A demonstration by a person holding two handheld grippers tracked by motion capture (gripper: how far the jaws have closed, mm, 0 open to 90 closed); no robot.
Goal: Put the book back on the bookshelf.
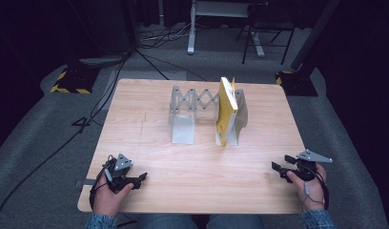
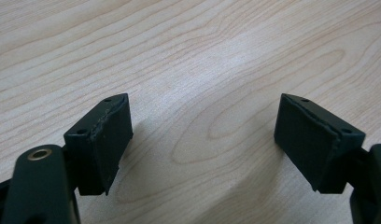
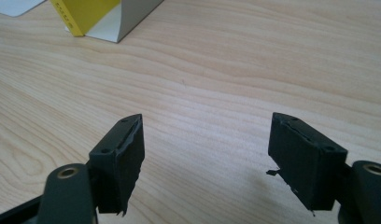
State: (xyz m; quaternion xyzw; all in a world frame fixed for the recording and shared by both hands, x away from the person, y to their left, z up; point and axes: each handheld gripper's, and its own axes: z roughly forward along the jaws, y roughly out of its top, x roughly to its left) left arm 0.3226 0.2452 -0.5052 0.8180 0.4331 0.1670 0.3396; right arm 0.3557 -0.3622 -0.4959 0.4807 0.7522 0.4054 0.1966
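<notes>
A yellow book (image 1: 227,110) stands upright in the right end of a grey expandable metal bookend rack (image 1: 194,101) at the middle of the wooden table (image 1: 154,143). My left gripper (image 1: 141,179) rests low at the table's front left, open and empty; its jaws stand wide apart over bare wood (image 2: 202,126). My right gripper (image 1: 281,164) sits at the front right, open too, with nothing between its jaws (image 3: 205,154). In the right gripper view the book's lower corner (image 3: 83,14) and the rack's base plate (image 3: 125,21) lie far ahead at the upper left.
The rack's left base plate (image 1: 183,129) lies flat on the table. Beyond the table's far edge are cables (image 1: 111,81), a yellow-black striped stand foot (image 1: 68,86) and chair and desk legs (image 1: 259,43) on the grey carpet.
</notes>
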